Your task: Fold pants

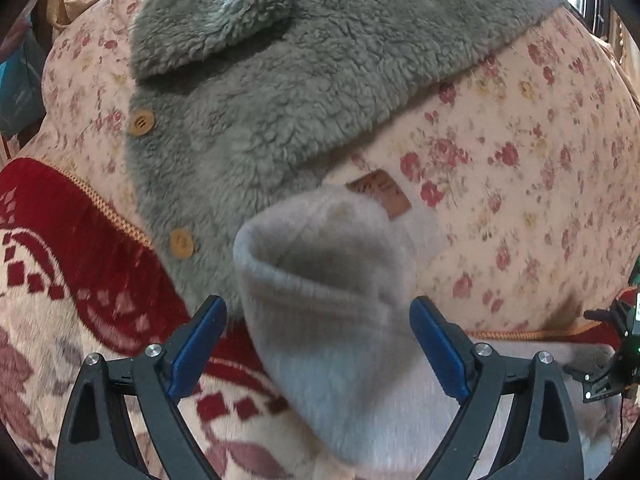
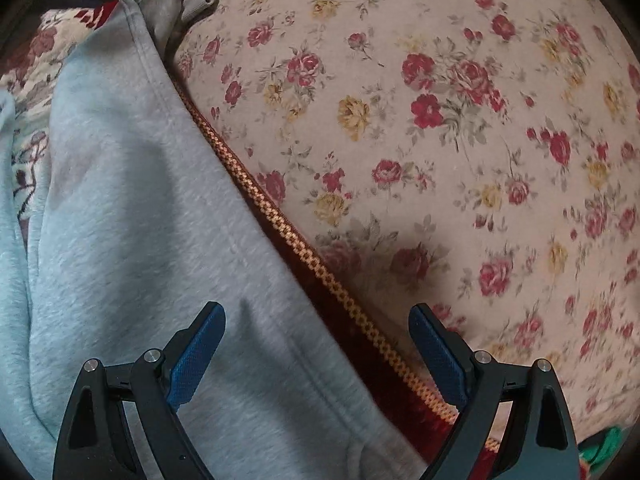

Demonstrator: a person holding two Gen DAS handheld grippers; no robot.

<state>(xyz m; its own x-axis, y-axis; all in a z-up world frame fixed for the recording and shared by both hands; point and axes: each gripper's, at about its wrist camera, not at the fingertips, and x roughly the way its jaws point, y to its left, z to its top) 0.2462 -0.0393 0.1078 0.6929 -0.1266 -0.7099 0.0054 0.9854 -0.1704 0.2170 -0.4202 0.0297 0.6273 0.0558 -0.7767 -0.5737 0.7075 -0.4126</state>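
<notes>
The light grey pants [image 1: 332, 280] lie on the bed, and one rounded, folded end bulges up between the fingers of my left gripper [image 1: 318, 320]. That gripper is open; its blue pads stand just off the cloth on both sides. A brown label [image 1: 380, 194] shows right behind this end. In the right wrist view a long pant leg [image 2: 132, 200] runs from upper left to the bottom. My right gripper [image 2: 318, 320] hangs open over the leg's right edge, holding nothing.
A fluffy grey fleece jacket [image 1: 280, 80] with wooden buttons lies beyond the pants. Under them is a red and cream blanket [image 1: 60, 240] with an orange woven border [image 2: 280, 220]. A floral sheet [image 2: 440, 120] covers the bed to the right. The other gripper's body [image 1: 612, 344] shows at the right edge.
</notes>
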